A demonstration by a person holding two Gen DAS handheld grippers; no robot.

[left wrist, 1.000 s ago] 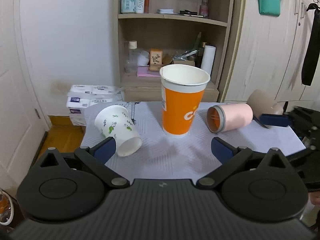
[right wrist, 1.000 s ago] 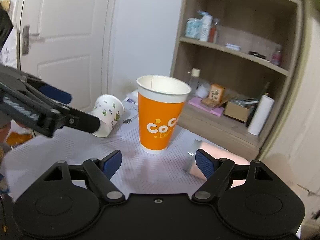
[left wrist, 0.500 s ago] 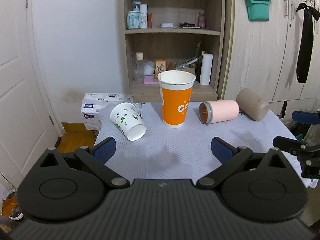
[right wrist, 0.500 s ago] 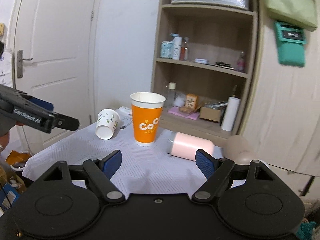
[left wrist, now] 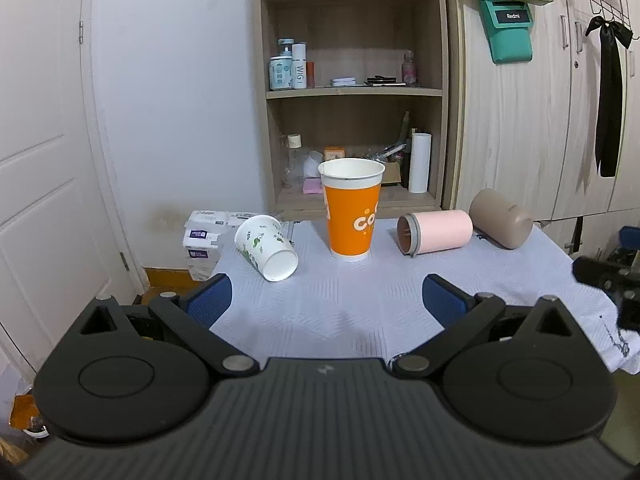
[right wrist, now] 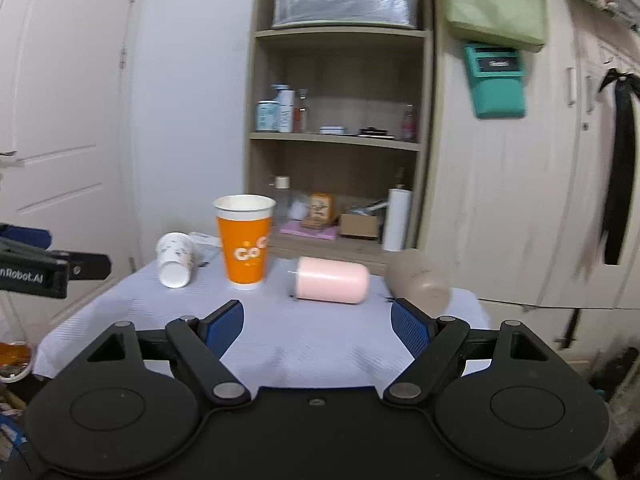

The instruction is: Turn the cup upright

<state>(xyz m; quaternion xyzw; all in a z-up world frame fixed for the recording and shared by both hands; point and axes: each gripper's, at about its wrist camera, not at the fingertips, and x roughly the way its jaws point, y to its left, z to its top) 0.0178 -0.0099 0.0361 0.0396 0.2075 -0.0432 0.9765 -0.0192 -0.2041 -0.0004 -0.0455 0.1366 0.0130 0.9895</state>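
Table (left wrist: 360, 304): one upright cup (left wrist: 352, 210), three lying cups (left wrist: 266, 248)

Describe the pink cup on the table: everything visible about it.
The pink cup is a smooth, matte pale pink cylinder with a grey rim and brownish interior. It lies on its side on the white tablecloth, mouth toward the upright orange cup, base near the tan cup. Neither gripper touches it.
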